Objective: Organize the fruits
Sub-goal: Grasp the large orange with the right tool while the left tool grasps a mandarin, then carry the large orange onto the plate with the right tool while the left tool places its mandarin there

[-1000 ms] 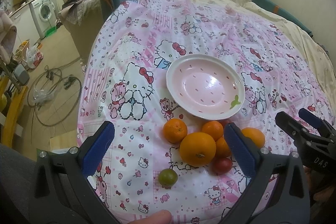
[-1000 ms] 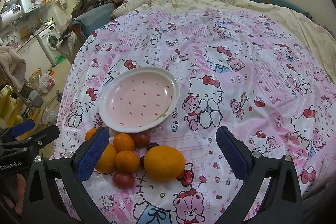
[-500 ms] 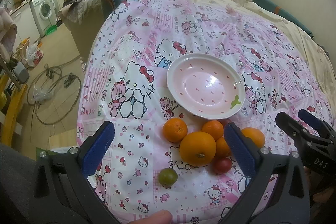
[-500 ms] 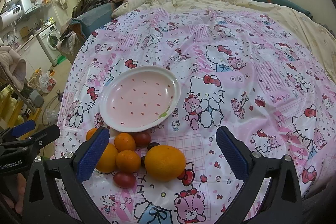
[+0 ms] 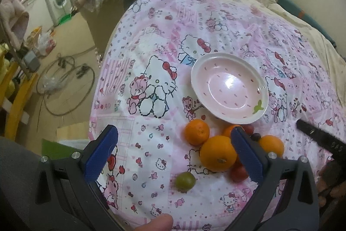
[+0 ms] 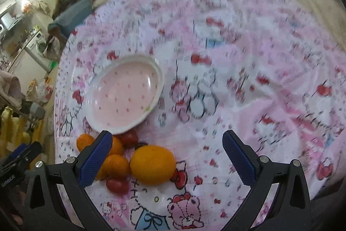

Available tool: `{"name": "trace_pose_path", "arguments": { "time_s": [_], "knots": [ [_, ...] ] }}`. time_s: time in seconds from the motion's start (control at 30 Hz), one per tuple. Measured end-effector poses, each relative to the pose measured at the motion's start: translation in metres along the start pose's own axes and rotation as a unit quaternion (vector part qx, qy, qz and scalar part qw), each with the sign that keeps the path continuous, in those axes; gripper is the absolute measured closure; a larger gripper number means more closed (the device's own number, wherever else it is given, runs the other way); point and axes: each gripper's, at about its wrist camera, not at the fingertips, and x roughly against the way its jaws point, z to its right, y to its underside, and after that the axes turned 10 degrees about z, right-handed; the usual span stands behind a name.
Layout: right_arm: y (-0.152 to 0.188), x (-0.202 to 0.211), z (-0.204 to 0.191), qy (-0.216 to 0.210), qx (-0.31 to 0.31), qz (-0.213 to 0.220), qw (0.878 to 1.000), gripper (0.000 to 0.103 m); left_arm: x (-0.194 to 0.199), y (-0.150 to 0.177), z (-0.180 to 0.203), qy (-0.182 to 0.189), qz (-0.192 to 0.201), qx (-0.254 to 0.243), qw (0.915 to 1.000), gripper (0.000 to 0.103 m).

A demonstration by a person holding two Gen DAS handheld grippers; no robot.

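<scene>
Okay, both my grippers — left gripper (image 5: 175, 155), right gripper (image 6: 165, 155) — gape wide, empty; I'd straddle the big orange (image 6: 153, 164) squarely, squeeze gently, then lift toward the pink plate (image 6: 159, 77).

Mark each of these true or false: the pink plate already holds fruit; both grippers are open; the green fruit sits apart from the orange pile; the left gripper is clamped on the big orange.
1. The pink plate already holds fruit. False: it is empty, and the fruit lies on the cloth beside it.
2. The left gripper and right gripper are open. True.
3. The green fruit sits apart from the pile. True.
4. The left gripper is clamped on the big orange. False: it holds nothing.
</scene>
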Motion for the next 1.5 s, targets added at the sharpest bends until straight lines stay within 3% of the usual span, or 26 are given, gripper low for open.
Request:
{"name": "trace_pose_path", "arguments": {
  "time_s": [0.13, 0.23, 0.33, 0.47, 0.63, 0.77, 0.97, 1.1, 1.3, 1.5],
  "knots": [
    [0.012, -0.027, -0.001, -0.026, -0.008, -0.074, 0.997, 0.003, -0.002, -0.002, -0.007, 0.000, -0.008, 0.015, 0.9999, 0.000],
    [0.027, -0.043, -0.004, -0.038, -0.012, -0.120, 0.992, 0.015, -0.005, -0.003, -0.012, 0.001, -0.015, 0.024, 0.9996, 0.000],
    [0.035, -0.051, -0.004, -0.048, -0.026, -0.132, 0.990, 0.019, -0.007, -0.002, -0.013, 0.004, -0.021, 0.028, 0.9994, 0.000],
    [0.039, -0.061, -0.004, -0.064, -0.039, -0.153, 0.985, 0.033, -0.007, -0.004, -0.012, 0.016, -0.021, 0.031, 0.9992, 0.000],
    [0.036, -0.056, 0.001, -0.067, -0.041, -0.145, 0.986, 0.039, -0.013, -0.001, -0.015, 0.027, -0.042, 0.055, 0.9973, 0.000],
    [0.031, -0.041, -0.001, -0.077, -0.034, -0.115, 0.990, 0.040, -0.028, 0.006, -0.011, 0.039, -0.091, 0.065, 0.9930, 0.003],
    [0.023, -0.019, 0.002, -0.094, -0.032, -0.079, 0.992, 0.040, -0.048, 0.018, 0.017, 0.064, -0.151, 0.058, 0.9847, 0.023],
    [0.023, -0.010, 0.016, -0.095, -0.043, -0.075, 0.992, 0.040, -0.063, 0.026, 0.037, 0.076, -0.180, 0.061, 0.9788, 0.043],
    [0.018, -0.001, 0.028, -0.098, -0.069, -0.059, 0.991, 0.040, -0.082, 0.038, 0.046, 0.068, -0.210, 0.070, 0.9729, 0.046],
    [0.008, 0.002, 0.029, -0.109, -0.080, -0.047, 0.990, 0.040, -0.089, 0.038, 0.042, 0.077, -0.211, 0.089, 0.9704, 0.048]
  ]
}}
